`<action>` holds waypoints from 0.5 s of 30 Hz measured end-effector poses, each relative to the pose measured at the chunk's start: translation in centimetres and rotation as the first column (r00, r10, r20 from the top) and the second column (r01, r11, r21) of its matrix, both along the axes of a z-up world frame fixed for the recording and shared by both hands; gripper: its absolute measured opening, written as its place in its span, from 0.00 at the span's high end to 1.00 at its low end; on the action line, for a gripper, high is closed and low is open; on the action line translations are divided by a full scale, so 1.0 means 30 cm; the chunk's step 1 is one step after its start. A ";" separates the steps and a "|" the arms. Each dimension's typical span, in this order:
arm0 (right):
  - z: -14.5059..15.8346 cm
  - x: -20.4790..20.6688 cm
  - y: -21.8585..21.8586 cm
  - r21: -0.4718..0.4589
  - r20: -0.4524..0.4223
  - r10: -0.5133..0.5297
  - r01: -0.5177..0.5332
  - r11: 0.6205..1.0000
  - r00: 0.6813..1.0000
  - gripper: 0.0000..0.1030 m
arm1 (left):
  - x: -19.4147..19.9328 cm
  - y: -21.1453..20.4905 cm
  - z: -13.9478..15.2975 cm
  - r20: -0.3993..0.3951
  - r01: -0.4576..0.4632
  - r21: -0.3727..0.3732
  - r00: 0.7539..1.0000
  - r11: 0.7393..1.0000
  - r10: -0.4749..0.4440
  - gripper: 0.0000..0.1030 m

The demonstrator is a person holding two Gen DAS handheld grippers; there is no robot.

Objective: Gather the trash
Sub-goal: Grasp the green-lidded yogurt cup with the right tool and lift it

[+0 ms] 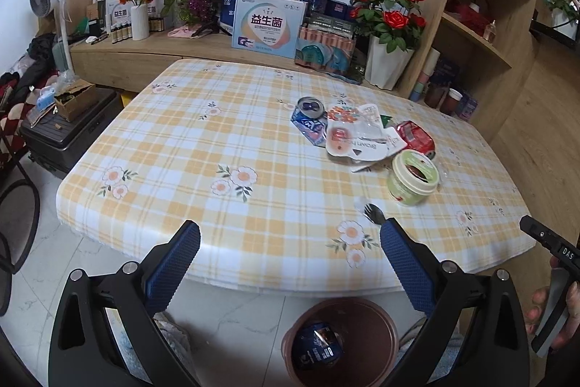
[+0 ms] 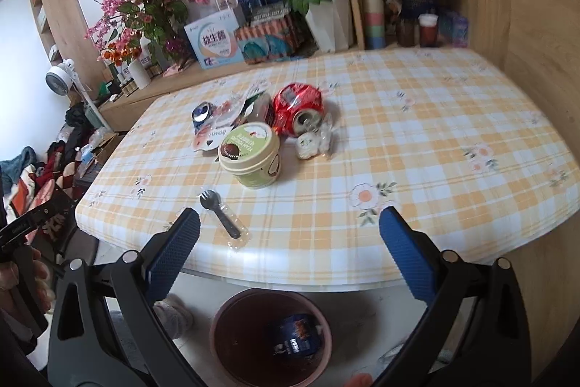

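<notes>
Two claws stand wide and hold nothing above the bin (image 2: 272, 340), which already holds a dark can. Nearest trash on the desk (image 2: 417, 133) is the wrapped spork (image 2: 221, 214), at eleven o'clock just off the right claw (image 2: 290, 245), its handle toward five. Left claw (image 1: 290, 256) sees it at one o'clock.

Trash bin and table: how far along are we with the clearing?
Done: one dark blue container lies in the bin. In hand: nothing; left gripper and right gripper are open and empty. Left on the table: green cup, red can, blue can, wrappers, spork.
</notes>
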State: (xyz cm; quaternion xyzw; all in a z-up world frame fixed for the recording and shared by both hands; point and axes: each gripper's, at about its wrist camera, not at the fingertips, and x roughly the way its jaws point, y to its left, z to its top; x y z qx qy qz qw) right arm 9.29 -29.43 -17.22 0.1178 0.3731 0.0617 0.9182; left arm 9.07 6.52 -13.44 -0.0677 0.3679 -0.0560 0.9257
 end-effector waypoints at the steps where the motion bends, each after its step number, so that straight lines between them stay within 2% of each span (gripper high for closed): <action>1: -0.016 0.035 0.002 0.006 -0.022 0.006 -0.006 1.000 1.000 0.05 | 0.019 0.007 -0.003 0.004 -0.001 0.004 1.000 1.000 0.001 0.06; 4: -0.062 0.128 0.020 -0.008 -0.072 0.001 -0.002 1.000 0.997 0.05 | 0.076 0.017 -0.019 0.007 0.000 0.007 1.000 1.000 0.000 0.06; 8: -0.128 0.265 0.047 0.030 -0.110 0.003 0.000 1.000 0.994 0.05 | 0.152 0.023 -0.046 0.003 0.003 0.006 1.000 1.000 -0.003 0.06; 11: -0.149 0.343 0.112 -0.035 -0.103 0.045 -0.049 0.998 0.994 0.05 | 0.213 0.033 -0.072 -0.004 0.002 0.002 1.000 1.000 -0.002 0.06; 15: -0.177 0.431 0.220 -0.144 -0.118 0.137 -0.153 0.978 0.984 0.05 | 0.267 0.044 -0.098 -0.010 -0.001 -0.009 1.000 1.000 0.001 0.06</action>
